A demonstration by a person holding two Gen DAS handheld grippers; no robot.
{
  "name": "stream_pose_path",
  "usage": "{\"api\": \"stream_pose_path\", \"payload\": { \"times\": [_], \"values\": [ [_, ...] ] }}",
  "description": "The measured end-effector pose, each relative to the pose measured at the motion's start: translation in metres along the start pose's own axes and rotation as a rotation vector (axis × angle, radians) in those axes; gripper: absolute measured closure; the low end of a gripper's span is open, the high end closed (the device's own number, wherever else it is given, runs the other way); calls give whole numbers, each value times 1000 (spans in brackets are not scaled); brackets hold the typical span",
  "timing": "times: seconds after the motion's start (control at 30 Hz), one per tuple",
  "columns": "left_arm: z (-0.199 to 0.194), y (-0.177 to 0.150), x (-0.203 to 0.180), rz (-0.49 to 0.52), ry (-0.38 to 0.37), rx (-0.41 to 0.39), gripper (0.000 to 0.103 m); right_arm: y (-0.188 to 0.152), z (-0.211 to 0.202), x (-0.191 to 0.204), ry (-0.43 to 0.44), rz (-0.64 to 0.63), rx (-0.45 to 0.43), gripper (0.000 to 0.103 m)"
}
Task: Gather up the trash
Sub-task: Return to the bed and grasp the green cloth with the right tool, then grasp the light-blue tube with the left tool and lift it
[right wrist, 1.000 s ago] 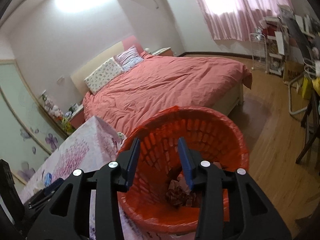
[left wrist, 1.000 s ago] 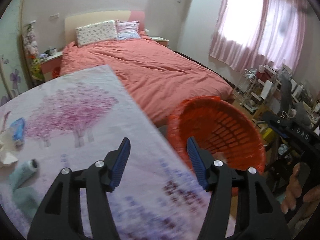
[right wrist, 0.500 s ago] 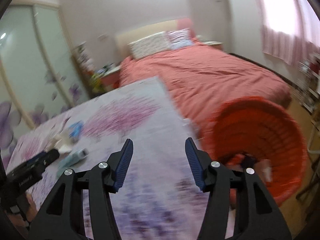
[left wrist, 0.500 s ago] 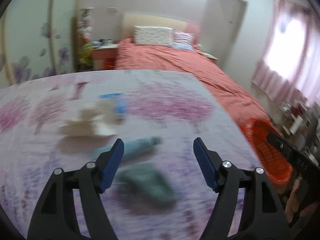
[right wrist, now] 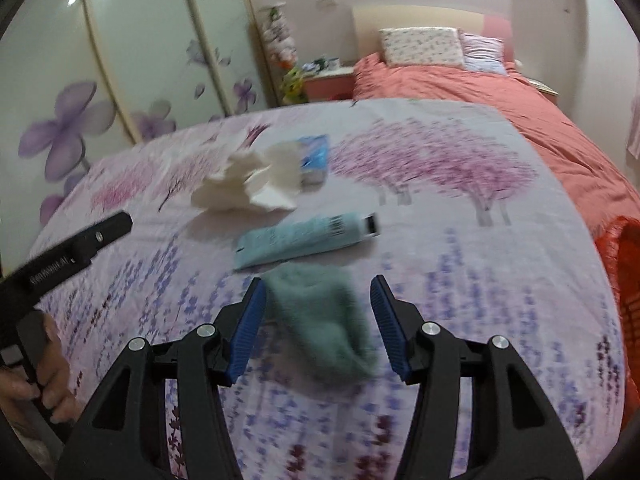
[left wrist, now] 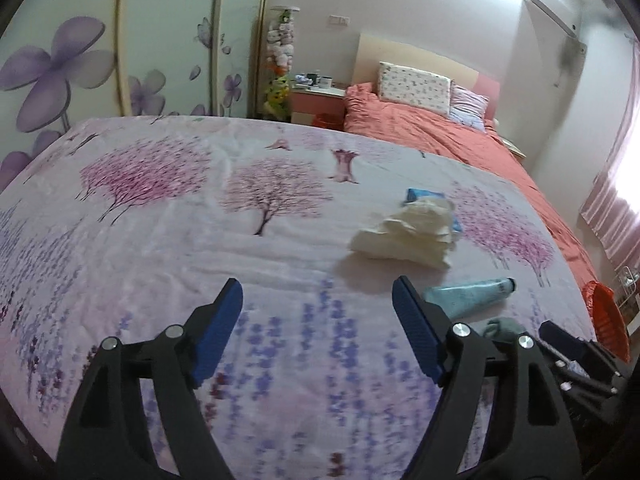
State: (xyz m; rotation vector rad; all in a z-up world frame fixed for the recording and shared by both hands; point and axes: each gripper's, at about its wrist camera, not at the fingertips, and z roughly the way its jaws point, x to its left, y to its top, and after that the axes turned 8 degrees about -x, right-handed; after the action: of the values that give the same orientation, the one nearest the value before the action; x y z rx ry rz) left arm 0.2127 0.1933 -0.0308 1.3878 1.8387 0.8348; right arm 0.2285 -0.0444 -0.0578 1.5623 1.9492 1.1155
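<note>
Wardrobe doors (left wrist: 120,40) with purple flowers line the left of the room, a nightstand (left wrist: 316,100) and a coral bed (left wrist: 440,136) the far right. A tree-print cloth (left wrist: 168,216) covers the table. On it, from left to right in the right wrist view, lie crumpled tissue (right wrist: 248,184), a blue packet (right wrist: 314,156) just behind it, and a pale blue tube (right wrist: 304,240). A green cloth wad (right wrist: 324,320) lies between the spread, untouching fingers of the right gripper (right wrist: 318,328). The left gripper (left wrist: 318,332), jaws just widened and empty, hovers over bare cloth, with tissue and tube off to its right. An orange basket (right wrist: 620,272) stands at the table's right edge.
</note>
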Motion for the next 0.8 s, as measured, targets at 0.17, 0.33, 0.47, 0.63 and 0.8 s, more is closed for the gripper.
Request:
{"api": "stream_pose_path", "payload": {
  "times": [0.17, 0.33, 0.47, 0.63, 0.8],
  "values": [
    [3, -2, -1, 3, -18, 13, 27, -6, 22, 10, -48, -43, 58, 77],
    [12, -5, -24, 50, -76, 33, 27, -4, 17, -11, -84, 33, 49, 90],
    [22, -9, -50, 100, -135, 59, 27, 0, 13, -43, -193, 111, 27, 90],
    [41, -17, -93, 200, -192, 102, 27, -1, 6, -85, -321, 184, 6, 90],
    [58, -21, -125, 287, -210, 109, 27, -5, 5, -97, -319, 197, 6, 90]
  ]
}}
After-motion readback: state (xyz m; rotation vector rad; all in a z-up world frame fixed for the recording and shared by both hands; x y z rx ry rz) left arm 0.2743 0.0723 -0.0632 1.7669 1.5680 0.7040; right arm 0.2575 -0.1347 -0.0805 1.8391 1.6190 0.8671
